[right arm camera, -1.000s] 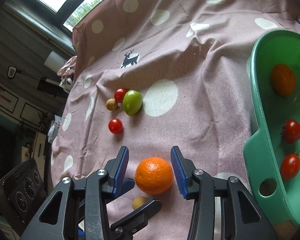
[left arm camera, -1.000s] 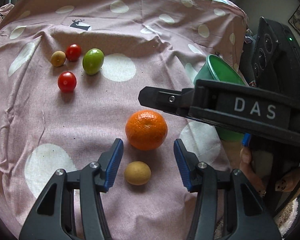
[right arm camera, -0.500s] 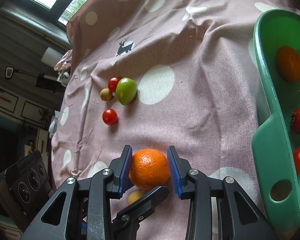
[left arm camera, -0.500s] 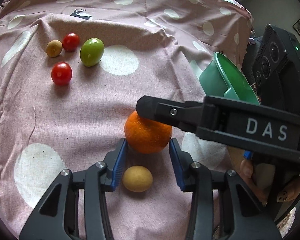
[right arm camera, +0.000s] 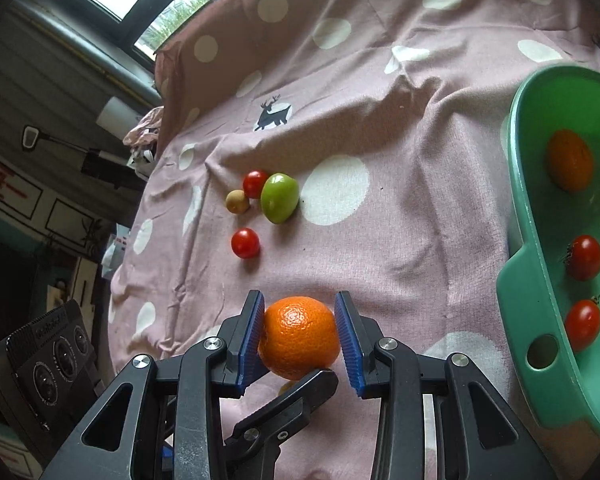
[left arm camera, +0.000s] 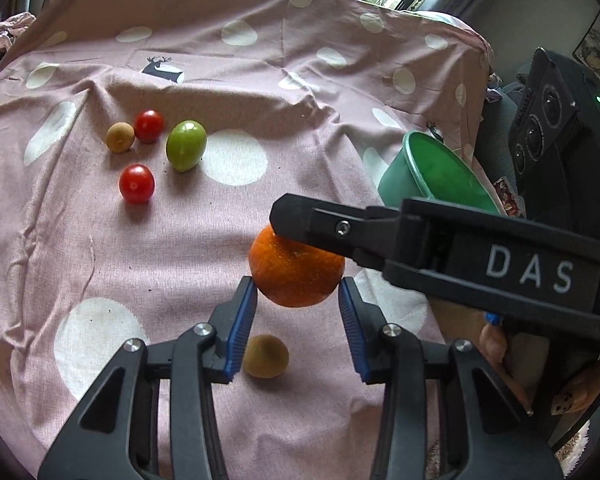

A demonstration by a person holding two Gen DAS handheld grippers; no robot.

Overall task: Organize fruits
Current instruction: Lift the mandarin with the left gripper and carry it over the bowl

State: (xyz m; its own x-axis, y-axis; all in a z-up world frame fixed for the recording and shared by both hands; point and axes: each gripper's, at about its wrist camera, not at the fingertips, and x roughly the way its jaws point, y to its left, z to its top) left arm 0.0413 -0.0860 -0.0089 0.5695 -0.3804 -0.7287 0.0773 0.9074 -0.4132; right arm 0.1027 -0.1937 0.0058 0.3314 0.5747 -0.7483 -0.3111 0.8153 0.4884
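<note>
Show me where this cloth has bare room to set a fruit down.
Bare cloth lies between the green fruit and the green bowl, and again nearer, picture-left of the orange, below the near tomato. Crowded: round the green fruit and its neighbours, and around the orange with the tan fruit near it.

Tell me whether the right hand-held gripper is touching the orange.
Touching: the right wrist view shows the right hand-held gripper with both blue pads pressed against the orange.
</note>
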